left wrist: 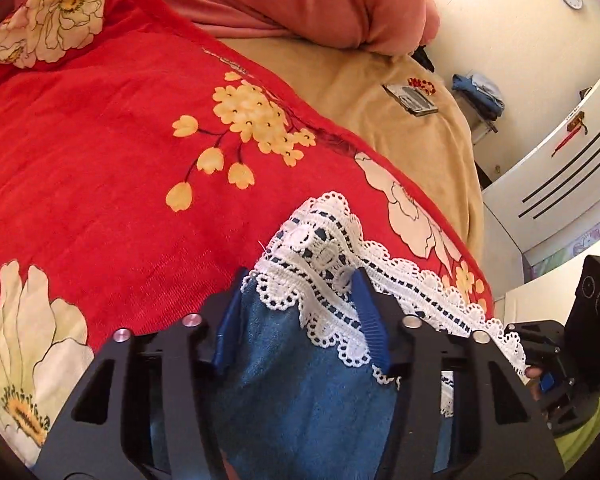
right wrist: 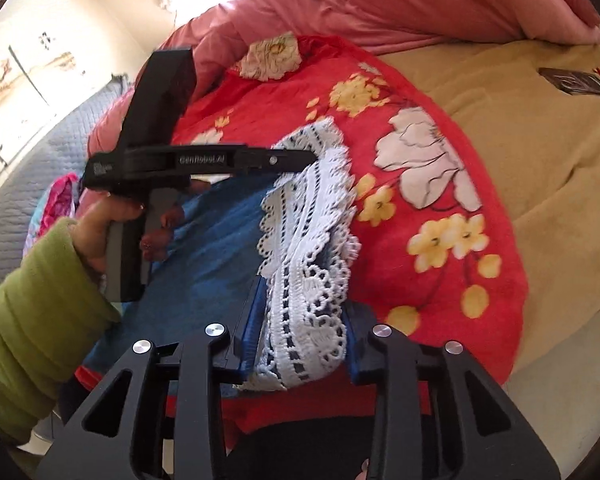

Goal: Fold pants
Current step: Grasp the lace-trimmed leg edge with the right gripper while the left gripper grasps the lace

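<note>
The pants (left wrist: 300,392) are blue cloth with a white lace hem (left wrist: 324,248). They lie on a red flowered blanket (left wrist: 100,168). My left gripper (left wrist: 300,292) has its blue pads on either side of the lace hem and blue cloth, closed on it. In the right wrist view the pants (right wrist: 212,248) and lace hem (right wrist: 308,232) run between both tools. My right gripper (right wrist: 306,304) is closed on the lace hem. The left gripper (right wrist: 312,156) reaches in from the left, its tip at the far lace edge.
The red blanket (right wrist: 440,184) covers a bed with a tan sheet (right wrist: 540,140) and a pink quilt (right wrist: 380,8) behind. A flat dark item (left wrist: 410,98) lies on the tan sheet. White wardrobe doors (left wrist: 560,168) stand to the right.
</note>
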The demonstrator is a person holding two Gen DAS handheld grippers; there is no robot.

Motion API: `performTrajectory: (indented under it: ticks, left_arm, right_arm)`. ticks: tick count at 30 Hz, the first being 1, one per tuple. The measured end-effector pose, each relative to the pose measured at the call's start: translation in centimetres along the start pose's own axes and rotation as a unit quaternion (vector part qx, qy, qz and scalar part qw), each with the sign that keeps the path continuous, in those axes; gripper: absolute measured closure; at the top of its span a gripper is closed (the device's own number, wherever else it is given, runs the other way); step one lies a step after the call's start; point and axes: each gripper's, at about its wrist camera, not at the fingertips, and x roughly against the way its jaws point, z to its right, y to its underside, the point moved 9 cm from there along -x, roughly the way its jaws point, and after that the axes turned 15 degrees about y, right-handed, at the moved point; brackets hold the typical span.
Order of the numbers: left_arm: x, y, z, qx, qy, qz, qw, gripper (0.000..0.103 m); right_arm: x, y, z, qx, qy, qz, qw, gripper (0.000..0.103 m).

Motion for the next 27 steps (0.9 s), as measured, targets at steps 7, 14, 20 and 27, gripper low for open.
performTrajectory:
  ticks: [7,14,20,27]
  left_arm:
    - [0.0,-0.1,0.1,0.013,-0.038,0.006,0.9992,0.081]
    - [3.1,0.0,1.4,0.023,0.002,0.047,0.9986,0.087]
    - [8.7,0.9,3.0,0.014,0.024,0.105,0.994,0.087]
    - [15.6,4.0,3.0,0.004,0.016,0.167,0.9858,0.087]
  right_arm:
    - [-1.1,-0.3,-0.1,-0.012,-0.001,-0.014,1.0,0.077]
    - [2.1,-1.2,-3.4,0.013,-0.024,0.039,0.999,0.08]
    - [5.2,-1.4,-8.1,0.062,-0.051,0.073,0.994,0.08]
    - [7.3,-0.6,-15.3,0.14,-0.081,0.102,0.981,0.08]
